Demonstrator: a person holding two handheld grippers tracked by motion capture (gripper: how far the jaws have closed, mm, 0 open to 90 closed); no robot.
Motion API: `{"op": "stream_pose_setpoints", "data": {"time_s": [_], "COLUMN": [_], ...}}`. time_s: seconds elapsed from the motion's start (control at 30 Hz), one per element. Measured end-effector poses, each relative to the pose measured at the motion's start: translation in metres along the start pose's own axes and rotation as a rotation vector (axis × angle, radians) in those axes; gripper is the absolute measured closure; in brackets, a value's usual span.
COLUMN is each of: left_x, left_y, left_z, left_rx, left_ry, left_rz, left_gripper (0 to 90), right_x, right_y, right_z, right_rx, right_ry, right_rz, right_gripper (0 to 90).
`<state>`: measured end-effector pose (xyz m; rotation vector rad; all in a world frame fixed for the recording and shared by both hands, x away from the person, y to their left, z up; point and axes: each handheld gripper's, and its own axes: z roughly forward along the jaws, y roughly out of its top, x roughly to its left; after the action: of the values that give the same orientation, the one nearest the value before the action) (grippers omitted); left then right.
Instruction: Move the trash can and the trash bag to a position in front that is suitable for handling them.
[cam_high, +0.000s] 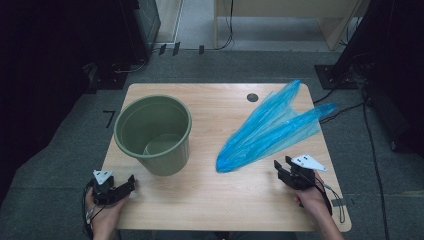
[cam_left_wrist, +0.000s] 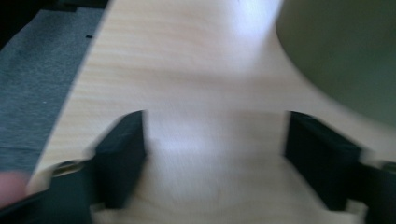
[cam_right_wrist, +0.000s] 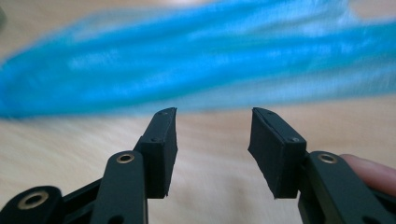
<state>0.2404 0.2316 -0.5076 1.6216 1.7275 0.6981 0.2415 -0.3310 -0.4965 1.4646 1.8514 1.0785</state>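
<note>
Two hands come in from the near edge of a pale wooden tabletop, each holding a black gripper. At the near left corner, the left gripper lies low over the wood, pointing toward a green bin just beyond it. In the left gripper view its jaws stand spread with bare wood between them, and the bin's curved wall rises at the upper right. At the near right, the right gripper points toward a blue bag. Its jaws are parted, nothing between them, and they stop just short of the bag's near, narrow end. In the right gripper view the bag stretches across the wood right behind the jaw tips, blurred. Farther back, the bin stands upright on the left half of the tabletop. The bag lies flat on the right half, slanting from near the middle out to the far right corner, where its two handles hang over the edge. Bin and bag lie apart.
</note>
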Motion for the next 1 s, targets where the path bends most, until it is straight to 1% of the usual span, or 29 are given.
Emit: {"op": "stream_pose_setpoints", "data": {"time_s": [0.03, 0.07, 0.1, 0.13, 0.17, 0.23, 0.27, 0.3, 0.37, 0.4, 0.43, 0.5, 0.53, 0.6, 0.67, 0.7, 0.77, 0.83, 0.93, 1.0], "left_x": [-0.001, -0.002, -0.003, -0.005, -0.007, -0.009, -0.010, -0.011, -0.012, -0.011, -0.012, -0.013, -0.014, -0.015, -0.017, -0.018, -0.019, -0.020, -0.025, -0.026], "left_y": [0.004, 0.009, 0.014, 0.019, 0.024, 0.034, 0.038, 0.043, 0.050, 0.052, 0.055, 0.058, 0.059, 0.060, 0.061, 0.061, 0.062, 0.062, 0.064, 0.066], "left_z": [0.000, 0.000, -0.001, -0.002, -0.002, -0.002, -0.002, -0.003, -0.003, -0.003, -0.003, -0.003, -0.002, -0.002, -0.001, -0.001, 0.000, 0.001, 0.000, 0.000], "left_rx": [-0.012, -0.029, -0.049, -0.064, -0.078, -0.098, -0.109, -0.119, -0.140, -0.142, -0.151, -0.161, -0.162, -0.161, -0.162, -0.164, -0.165, -0.165, -0.169, -0.174], "left_ry": [-0.001, -0.002, -0.005, -0.009, -0.008, -0.022, -0.024, -0.032, -0.060, -0.066, -0.079, -0.102, -0.106, -0.119, -0.120, -0.119, -0.119, -0.125, -0.136, -0.134], "left_rz": [-0.002, -0.005, -0.017, -0.024, -0.027, -0.038, -0.041, -0.053, -0.073, -0.065, -0.068, -0.068, -0.067, -0.050, -0.042, -0.042, -0.045, -0.034, -0.016, -0.013], "left_gripper": [31.9, 35.0, 38.8, 42.5, 45.7, 53.0, 55.8, 58.5, 63.8, 65.2, 66.9, 70.1, 71.0, 71.9, 71.9, 71.9, 72.8, 73.7, 75.1, 78.1], "right_x": [0.004, 0.009, 0.015, 0.022, 0.028, 0.040, 0.047, 0.053, 0.070, 0.078, 0.085, 0.105, 0.115, 0.134, 0.149, 0.157, 0.168, 0.177, 0.188, 0.196], "right_y": [0.005, 0.009, 0.013, 0.018, 0.023, 0.032, 0.036, 0.040, 0.049, 0.054, 0.057, 0.067, 0.071, 0.078, 0.082, 0.085, 0.091, 0.097, 0.104, 0.107], "right_z": [0.000, 0.000, 0.002, 0.004, 0.008, 0.016, 0.019, 0.023, 0.030, 0.032, 0.035, 0.041, 0.044, 0.050, 0.057, 0.062, 0.072, 0.080, 0.092, 0.099], "right_rx": [-0.018, -0.058, -0.095, -0.108, -0.113, -0.123, -0.139, -0.152, -0.154, -0.162, -0.168, -0.175, -0.176, -0.185, -0.192, -0.183, -0.165, -0.157, -0.139, -0.124], "right_ry": [-0.003, 0.004, -0.005, -0.027, -0.030, -0.015, 0.001, 0.014, 0.014, 0.025, 0.035, 0.055, 0.062, 0.053, 0.041, 0.041, 0.042, 0.065, 0.090, 0.089], "right_rz": [-0.004, -0.018, -0.046, -0.076, -0.092, -0.079, -0.072, -0.062, -0.046, -0.044, -0.048, -0.069, -0.082, -0.124, -0.139, -0.132, -0.101, -0.053, -0.005, -0.013], "right_gripper": [52.0, 50.5, 48.2, 46.2, 46.6, 48.3, 48.7, 49.3, 50.5, 50.8, 51.3, 52.9, 54.9, 58.9, 60.6, 60.6, 61.2, 62.6, 66.4, 68.3]}}
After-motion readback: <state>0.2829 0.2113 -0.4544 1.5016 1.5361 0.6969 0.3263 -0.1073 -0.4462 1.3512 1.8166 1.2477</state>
